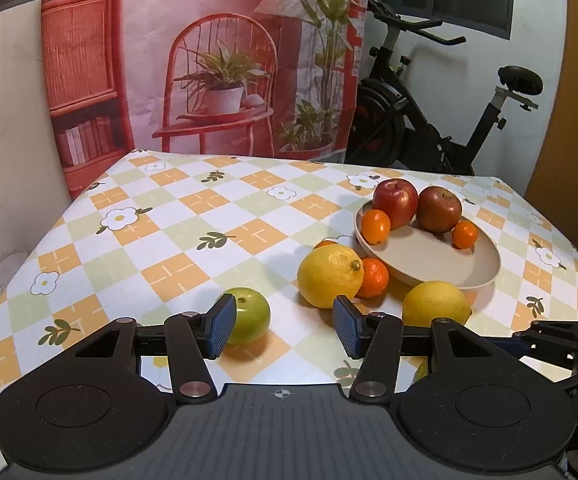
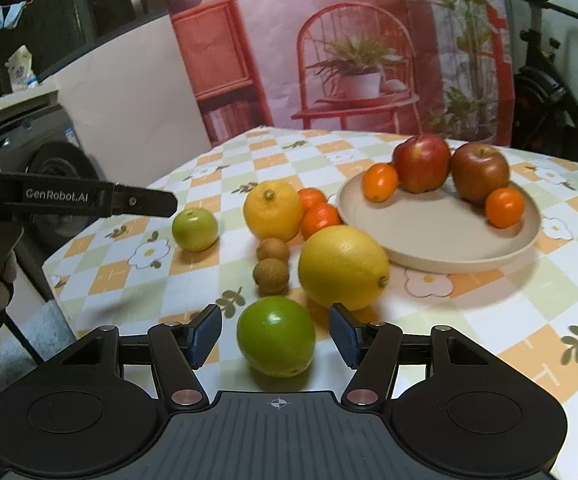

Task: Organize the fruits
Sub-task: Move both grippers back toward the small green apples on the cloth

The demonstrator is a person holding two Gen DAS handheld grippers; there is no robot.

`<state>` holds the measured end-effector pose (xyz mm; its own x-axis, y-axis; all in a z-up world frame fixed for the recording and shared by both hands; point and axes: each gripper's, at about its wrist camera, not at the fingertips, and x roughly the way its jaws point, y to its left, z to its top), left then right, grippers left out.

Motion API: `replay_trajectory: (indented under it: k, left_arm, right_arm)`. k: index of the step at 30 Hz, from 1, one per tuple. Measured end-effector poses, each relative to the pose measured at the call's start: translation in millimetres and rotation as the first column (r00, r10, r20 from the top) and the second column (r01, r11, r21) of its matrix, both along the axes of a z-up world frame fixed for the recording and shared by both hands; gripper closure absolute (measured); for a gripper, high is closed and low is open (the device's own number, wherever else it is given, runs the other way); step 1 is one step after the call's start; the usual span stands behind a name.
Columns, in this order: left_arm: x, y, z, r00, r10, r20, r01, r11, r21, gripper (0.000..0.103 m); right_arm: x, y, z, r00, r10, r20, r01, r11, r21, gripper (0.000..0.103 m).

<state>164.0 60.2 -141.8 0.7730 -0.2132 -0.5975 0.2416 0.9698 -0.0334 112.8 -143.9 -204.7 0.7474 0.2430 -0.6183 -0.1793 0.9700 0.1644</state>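
Right tongs [image 2: 275, 334] tilted down, seemingly unclamped.

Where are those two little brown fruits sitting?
In the right wrist view, the two brown fruits lie on the tablecloth, left of the near lemon, below the far lemon.

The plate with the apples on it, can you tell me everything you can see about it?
The plate is round, shallow and beige, with a low raised rim and a smooth matte look, maybe plastic or ceramic. It sits flat on the checked flowery tablecloth, toward the far right. Two red apples and two small oranges rest along its back edge; the front half is bare. A small orange on the cloth appears to touch its rim. Neither gripper touches it.
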Motion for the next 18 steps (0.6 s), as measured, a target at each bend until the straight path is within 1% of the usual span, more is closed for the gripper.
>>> replay_trajectory:
  k: [8, 18]
  left_arm:
    - [0, -1, -4, 1.000, -0.003, -0.014, 0.003, 1.000, 0.006, 0.046]
    - [2, -1, -6, 1.000, -0.002, -0.030, 0.002, 1.000, 0.005, 0.046]
  right_arm:
    - [4, 3, -9, 1.000, 0.025, -0.008, -0.025, 1.000, -0.017, 0.048]
    - [4, 1, -13, 0.999, 0.033, -0.003, -0.033, 0.999, -0.020, 0.060]
